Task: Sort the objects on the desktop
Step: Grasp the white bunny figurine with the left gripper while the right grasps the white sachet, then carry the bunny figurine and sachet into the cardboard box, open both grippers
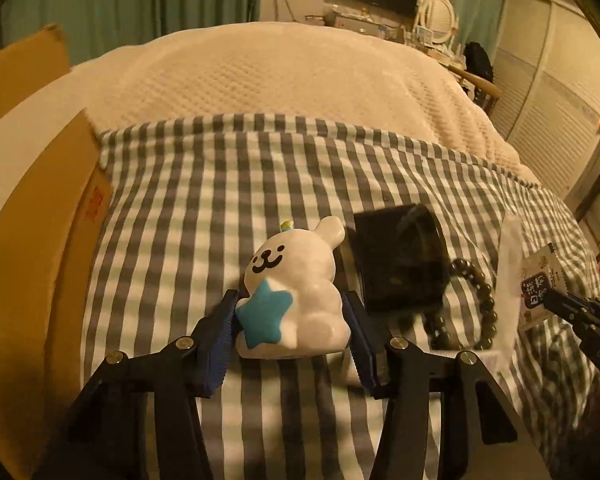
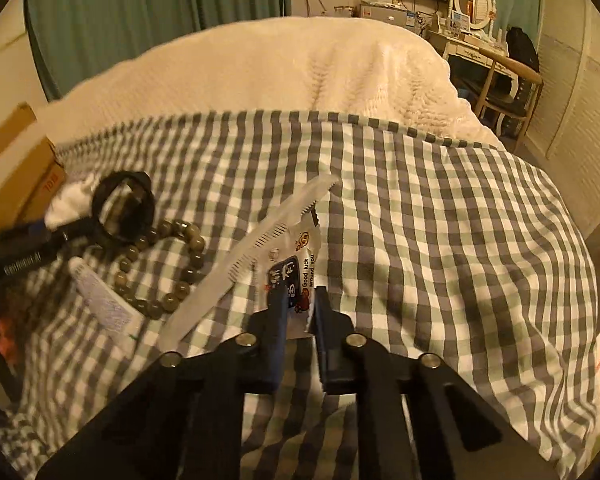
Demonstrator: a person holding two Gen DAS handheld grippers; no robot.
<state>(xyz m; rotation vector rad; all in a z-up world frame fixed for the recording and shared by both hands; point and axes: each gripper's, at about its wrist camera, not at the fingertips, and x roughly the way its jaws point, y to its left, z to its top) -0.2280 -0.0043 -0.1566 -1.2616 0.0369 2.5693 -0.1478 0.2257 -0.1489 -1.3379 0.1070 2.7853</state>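
Observation:
My left gripper (image 1: 290, 304) is shut on a white bunny figurine (image 1: 300, 284) with a blue star, held just above the checked cloth (image 1: 220, 184). A black round case (image 1: 400, 258) and a dark bead bracelet (image 1: 476, 300) lie right of it. My right gripper (image 2: 298, 300) is shut on a small white snack packet (image 2: 294, 264), whose lower end sits between the fingers. A white comb (image 2: 252, 252), the bracelet (image 2: 160, 264), a white tube (image 2: 100, 296) and the black case (image 2: 124, 210) lie to its left.
An open cardboard box (image 1: 32, 240) stands at the left edge of the cloth, also in the right wrist view (image 2: 20, 172). A cream blanket (image 1: 280, 72) covers the bed beyond. A dressing table and chair (image 2: 496, 80) stand at the far right.

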